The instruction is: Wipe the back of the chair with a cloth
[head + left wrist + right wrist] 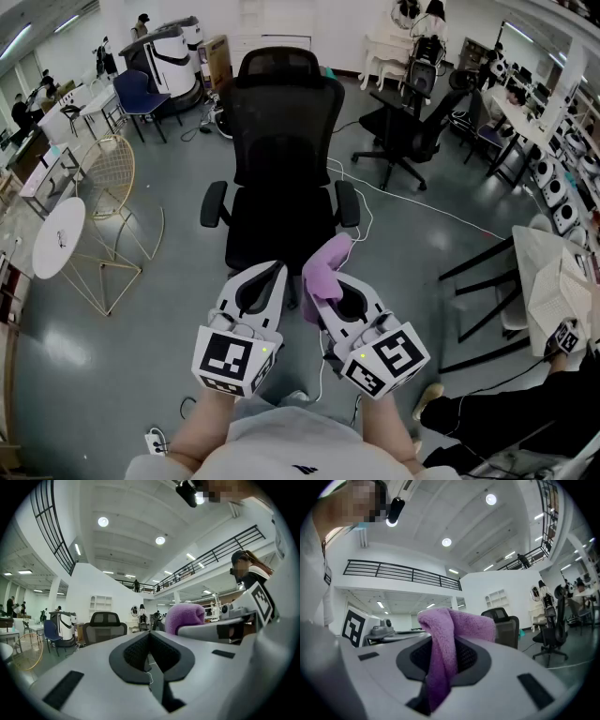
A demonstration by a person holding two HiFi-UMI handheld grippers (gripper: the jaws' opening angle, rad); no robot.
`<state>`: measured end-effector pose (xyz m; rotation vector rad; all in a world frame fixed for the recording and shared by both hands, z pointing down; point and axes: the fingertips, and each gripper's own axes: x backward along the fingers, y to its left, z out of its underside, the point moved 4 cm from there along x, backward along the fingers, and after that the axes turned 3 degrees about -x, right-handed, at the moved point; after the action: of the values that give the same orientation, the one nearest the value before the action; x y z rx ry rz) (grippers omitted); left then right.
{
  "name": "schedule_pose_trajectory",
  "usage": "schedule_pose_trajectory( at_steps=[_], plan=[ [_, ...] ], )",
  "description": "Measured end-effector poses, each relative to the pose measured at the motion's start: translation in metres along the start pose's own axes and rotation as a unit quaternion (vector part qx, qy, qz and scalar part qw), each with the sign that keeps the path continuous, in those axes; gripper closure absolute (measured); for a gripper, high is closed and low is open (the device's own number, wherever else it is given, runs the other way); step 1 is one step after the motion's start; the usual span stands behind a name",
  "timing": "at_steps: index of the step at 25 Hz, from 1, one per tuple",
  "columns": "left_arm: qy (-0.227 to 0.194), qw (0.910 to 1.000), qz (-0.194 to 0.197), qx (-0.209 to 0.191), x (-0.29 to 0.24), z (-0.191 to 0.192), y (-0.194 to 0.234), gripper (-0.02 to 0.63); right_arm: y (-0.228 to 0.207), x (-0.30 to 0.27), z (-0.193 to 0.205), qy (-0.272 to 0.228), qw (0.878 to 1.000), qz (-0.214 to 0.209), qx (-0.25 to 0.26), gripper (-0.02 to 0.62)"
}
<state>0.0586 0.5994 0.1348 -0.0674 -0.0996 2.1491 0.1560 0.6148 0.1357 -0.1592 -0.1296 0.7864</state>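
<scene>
Wiping has not begun, as far as the views show. The cloth [443,639] is well apart from the chair [281,169] and touches no part of it.

1. Done: the right hand-held gripper [440,665] is clamped on the cloth. The fabric runs down between the two jaws and folds over their tips in a loose hump.
2. Not engaged: the left hand-held gripper [151,656] has its jaws drawn together with nothing between them. It is held just beside the right one.
3. Left to do: approach the chair, bring the cloth against the backrest [281,141], and make all wiping strokes. The chair faces the person seat-first, so the rear face of the backrest is turned away and is not visible.

Materials and shapes:
- Cloth: purple, soft, short-piled terry or fleece; limp, so it will probably drape and bunch under pressure.
- Chair: black, with a tall mesh-like backrest, a separate headrest, curved armrests and a padded seat.
- Gripper shells: smooth, white, rounded plastic with dark textured jaw pads.
- Floor [169,375]: grey and glossy.
</scene>
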Motion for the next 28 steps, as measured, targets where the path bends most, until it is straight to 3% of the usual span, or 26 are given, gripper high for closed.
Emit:
schedule_pose_trajectory(
  at_steps=[14, 21, 28],
  plan=[
    [0.006, 0.9999, -0.010, -0.005, -0.002, 0.004, 0.003, 0.597, -0.008, -0.004, 0.008, 0.001, 1.000, 0.001, -0.006, 0.523],
    [0.018, 0.9998, -0.003, -0.001, -0.012, 0.011, 0.004, 0.597, -0.022, -0.007, 0.013, -0.001, 0.999, 0.003, -0.043, 0.522],
    [0.023, 0.9997, 0.005, 0.001, -0.047, 0.015, 0.017, 0.597, -0.050, -0.026, 0.014, 0.017, 1.000, 0.010, -0.019, 0.522]
  ],
)
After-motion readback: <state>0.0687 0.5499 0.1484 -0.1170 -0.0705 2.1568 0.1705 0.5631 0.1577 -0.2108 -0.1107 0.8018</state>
